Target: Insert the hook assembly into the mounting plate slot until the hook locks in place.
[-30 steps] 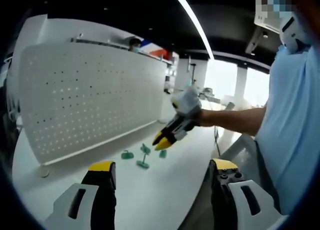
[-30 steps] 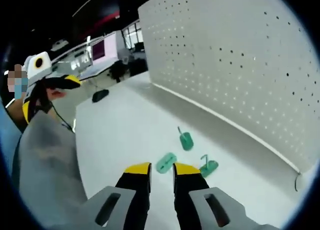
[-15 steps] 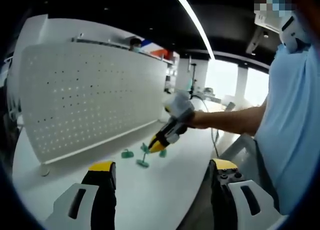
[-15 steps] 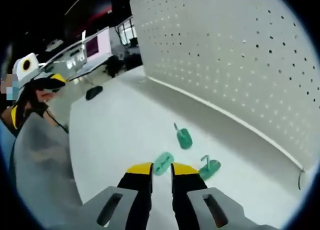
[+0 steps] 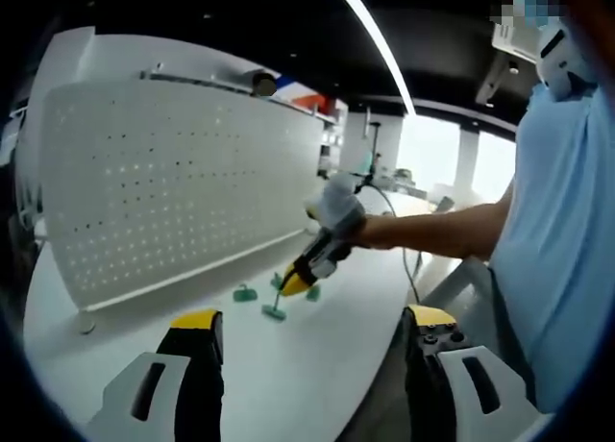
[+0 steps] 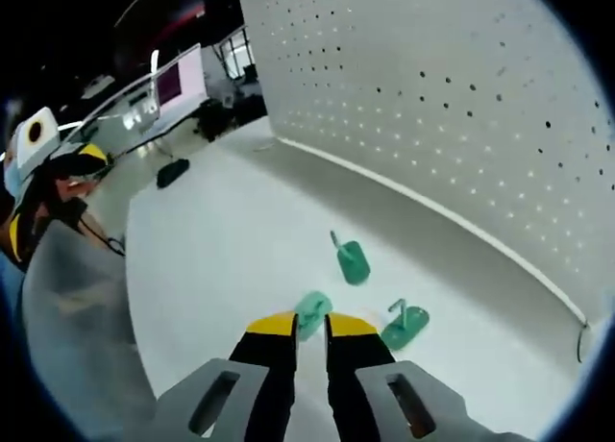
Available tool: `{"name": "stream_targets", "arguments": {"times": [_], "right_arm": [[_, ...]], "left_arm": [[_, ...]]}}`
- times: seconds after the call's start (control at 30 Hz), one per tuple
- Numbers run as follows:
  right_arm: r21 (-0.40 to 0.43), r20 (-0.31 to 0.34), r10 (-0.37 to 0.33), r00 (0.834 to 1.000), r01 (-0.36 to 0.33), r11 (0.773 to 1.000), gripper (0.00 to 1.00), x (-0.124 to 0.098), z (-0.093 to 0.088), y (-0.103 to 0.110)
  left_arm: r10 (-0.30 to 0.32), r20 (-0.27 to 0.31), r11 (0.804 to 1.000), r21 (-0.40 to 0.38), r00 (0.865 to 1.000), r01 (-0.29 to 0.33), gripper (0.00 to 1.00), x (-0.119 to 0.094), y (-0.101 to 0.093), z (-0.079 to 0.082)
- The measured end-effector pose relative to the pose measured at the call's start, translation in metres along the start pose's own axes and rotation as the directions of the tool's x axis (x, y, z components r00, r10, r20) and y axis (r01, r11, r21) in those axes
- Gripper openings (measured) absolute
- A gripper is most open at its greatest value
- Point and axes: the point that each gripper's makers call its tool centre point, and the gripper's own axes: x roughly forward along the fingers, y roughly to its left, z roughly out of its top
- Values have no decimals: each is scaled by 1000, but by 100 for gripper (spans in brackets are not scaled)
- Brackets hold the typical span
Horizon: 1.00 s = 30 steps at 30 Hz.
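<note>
Three green hook parts lie on the white table (image 6: pixel 211 269) near the foot of the pegboard (image 6: pixel 461 106). In the right gripper view the right gripper (image 6: pixel 309 327) has its jaws narrow, tips at the nearest green piece (image 6: pixel 312 309); a second hook (image 6: pixel 352 260) lies at 1 o'clock, a third (image 6: pixel 405 323) at 3 o'clock. The left gripper (image 5: pixel 312 329) is held back, jaws wide, nothing between them

Your right gripper (image 6: pixel 309 324) points down and forward, its yellow-tipped jaws narrowed to a slim gap. Your right forearm (image 5: pixel 432 229) is stretched out behind it. Your left gripper (image 5: pixel 312 327) is held back, jaws spread wide apart.
</note>
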Motion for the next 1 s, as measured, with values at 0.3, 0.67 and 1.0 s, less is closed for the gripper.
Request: {"name": "stream_targets", "arguments": {"times": [0.3,0.67,1.0], "right_arm": [[-2,-28,13,1000,-13,1000,7,6,-1,-1],[10,-60,23,998,-23,1000,7,11,-5,0],[-13,-71,42,997,-43,999,5,14,-5,3]], "left_arm": [[21,2,1000,-10,1000,-21,78,-4,2,-4],[37,1,999,-33,999,-37,78,-6,3,-9],[48,9,998,-45,999,-48,78,-5,6,-12]]}}
